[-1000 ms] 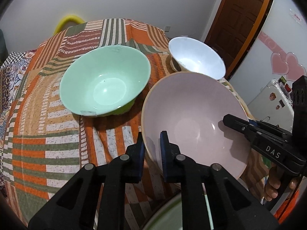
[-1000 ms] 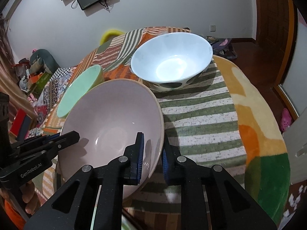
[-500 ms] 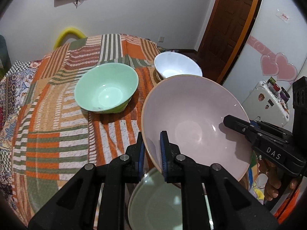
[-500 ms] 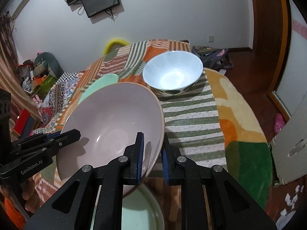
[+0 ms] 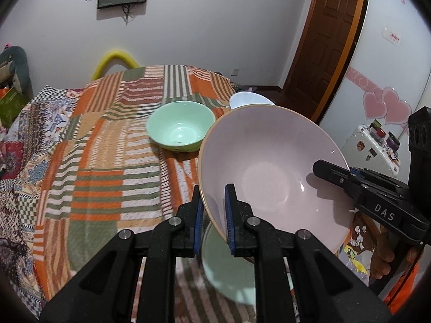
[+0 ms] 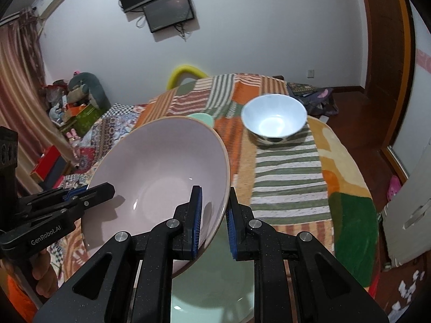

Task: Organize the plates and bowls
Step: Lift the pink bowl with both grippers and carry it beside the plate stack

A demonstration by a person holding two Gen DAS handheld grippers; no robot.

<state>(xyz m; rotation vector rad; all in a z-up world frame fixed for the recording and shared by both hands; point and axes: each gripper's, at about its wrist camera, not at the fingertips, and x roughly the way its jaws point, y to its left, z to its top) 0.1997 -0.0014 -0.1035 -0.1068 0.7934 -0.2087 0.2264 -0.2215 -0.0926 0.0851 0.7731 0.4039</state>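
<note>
A large pale pink bowl (image 5: 272, 167) hangs in the air, tilted, held by both grippers. My left gripper (image 5: 214, 215) is shut on its near-left rim. My right gripper (image 6: 214, 216) is shut on its right rim; the bowl also shows in the right wrist view (image 6: 164, 177). A pale green plate (image 5: 229, 269) lies on the table below the bowl, also visible in the right wrist view (image 6: 212, 285). A green bowl (image 5: 180, 126) and a white bowl (image 6: 274, 121) stand farther back on the table.
The round table carries a striped patchwork cloth (image 5: 107, 161). A yellow chair back (image 5: 115, 59) stands behind it. A wooden door (image 5: 331, 40) and a white cabinet with heart stickers (image 5: 382, 107) are on the right. Clutter and toys (image 6: 78, 102) sit on the left.
Both grippers have lifted the pink bowl up and back from the table. The green and white bowls look smaller and farther. The green plate has come into view below.
</note>
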